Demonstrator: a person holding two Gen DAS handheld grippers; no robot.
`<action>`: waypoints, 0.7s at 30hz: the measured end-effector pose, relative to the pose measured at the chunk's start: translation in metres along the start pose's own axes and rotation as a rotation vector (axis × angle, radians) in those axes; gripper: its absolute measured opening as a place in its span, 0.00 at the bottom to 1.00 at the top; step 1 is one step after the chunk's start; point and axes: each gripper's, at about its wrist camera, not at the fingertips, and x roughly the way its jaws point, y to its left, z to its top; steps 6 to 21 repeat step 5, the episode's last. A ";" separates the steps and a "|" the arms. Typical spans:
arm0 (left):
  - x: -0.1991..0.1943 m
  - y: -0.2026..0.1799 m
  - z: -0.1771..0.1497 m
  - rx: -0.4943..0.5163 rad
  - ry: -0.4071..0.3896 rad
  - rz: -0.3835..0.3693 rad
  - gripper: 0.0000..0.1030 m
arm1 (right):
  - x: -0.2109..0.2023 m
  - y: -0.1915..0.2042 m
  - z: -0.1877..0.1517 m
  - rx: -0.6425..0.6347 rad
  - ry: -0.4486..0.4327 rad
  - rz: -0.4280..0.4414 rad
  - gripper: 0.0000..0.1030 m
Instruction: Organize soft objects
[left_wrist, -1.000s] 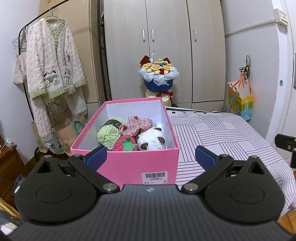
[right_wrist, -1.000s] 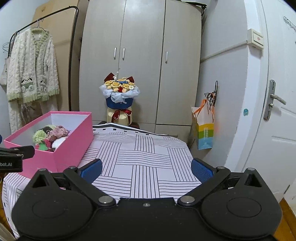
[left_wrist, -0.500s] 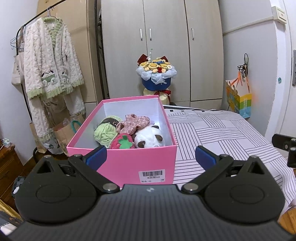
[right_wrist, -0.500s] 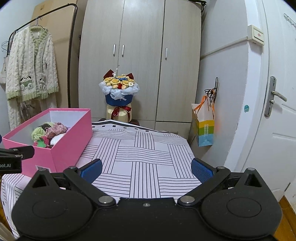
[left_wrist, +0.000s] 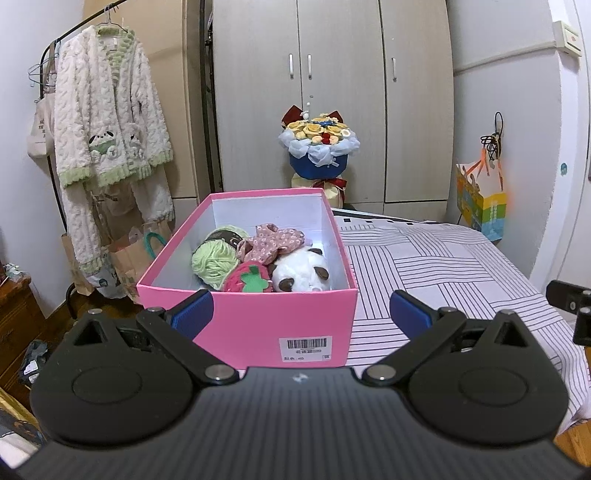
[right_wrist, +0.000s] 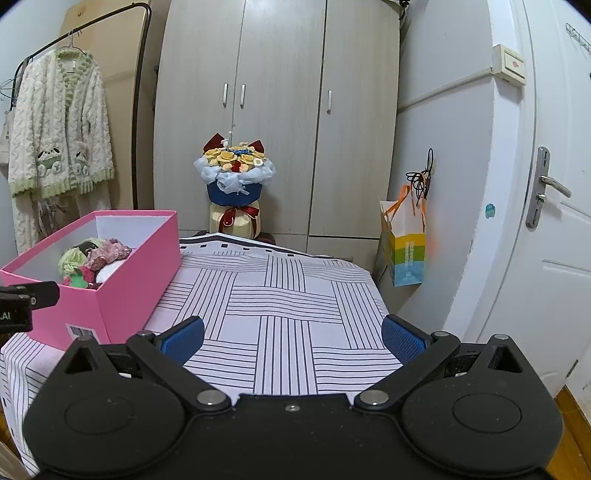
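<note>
Both empty, left gripper (left_wrist: 301, 308) & right gripper (right_wrist: 291, 334) spread wide; w/ soft toys (left_wrist: 258, 258) already in open pink cardboard box (left_wrist: 273, 325) on striped cloth (right_wrist: 280, 306), prob. finishing: back straight off, no nudging box.

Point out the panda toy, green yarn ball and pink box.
panda toy (left_wrist: 301, 267), left wrist view, white head
green yarn ball (left_wrist: 214, 263), left wrist view, middle
pink box (left_wrist: 255, 325), left wrist view, front wall
</note>
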 end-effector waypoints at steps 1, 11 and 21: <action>0.000 0.000 0.000 0.001 0.000 0.001 1.00 | 0.000 0.000 0.000 0.000 0.001 -0.001 1.00; 0.000 -0.001 0.000 0.002 0.000 0.003 1.00 | 0.000 -0.001 -0.001 0.000 0.001 0.000 1.00; 0.000 -0.001 0.000 0.002 0.000 0.003 1.00 | 0.000 -0.001 -0.001 0.000 0.001 0.000 1.00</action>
